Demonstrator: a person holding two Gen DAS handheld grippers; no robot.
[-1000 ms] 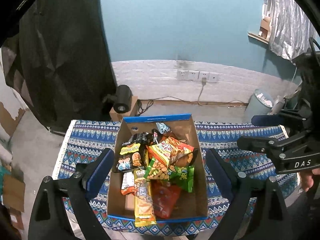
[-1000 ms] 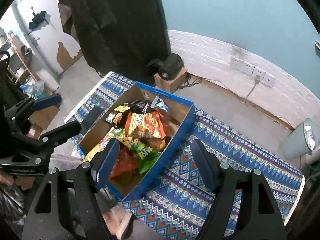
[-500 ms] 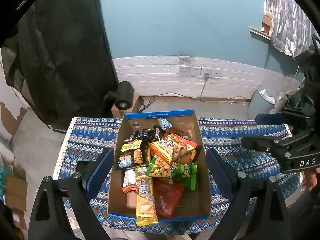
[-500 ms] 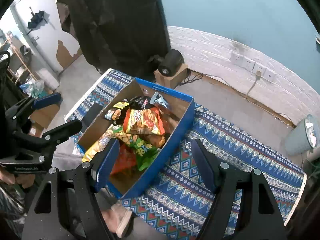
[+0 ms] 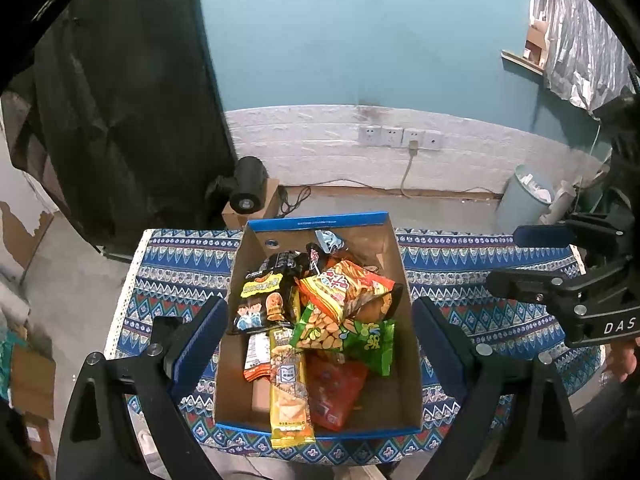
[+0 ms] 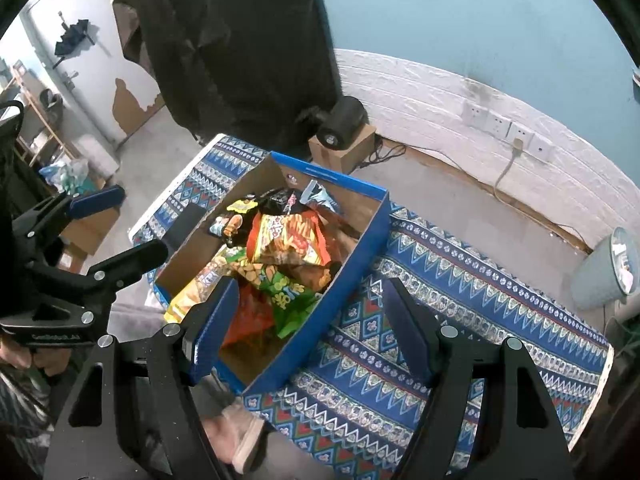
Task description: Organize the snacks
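- Cardboard box (image 5: 400, 340), blue-trimmed, open-topped: stands on the patterned tabletop (image 5: 180, 272), its long axis running near to far. Over the last second it has slid slightly lower and farther off in both wrist views, so both cameras have lifted and drawn back a little; nothing inside has shifted.
- Snacks, all inside the box in a loose heap: orange chip bag (image 5: 346, 286) on top at centre, green peanut bag (image 5: 344, 332) beneath it, black cartoon packet (image 5: 262, 300) at left, red pouch (image 5: 334, 392) near right.
- Yellow wafer pack (image 5: 288, 392): lies lengthwise, its near end hanging over the box's near rim.
- Left hand-held gripper (image 5: 320, 344): fingers spread wide, empty, hovering above the box and straddling its width.
- Right hand-held gripper (image 6: 308, 332): fingers spread wide, empty, hovering over the box's right wall.
- Meaning for the task: judged a pull-back with nothing taken. A heaped box fits either snacks awaiting sorting or snacks already gathered in.
- Edges: the box's near end sits just at the tabletop's near edge; the box walls close in around the heap.
- Open room: bare cloth to the right of the box (image 6: 460, 280), broad; a narrower strip at left. A bin (image 6: 604, 268) stands on the floor at far right.
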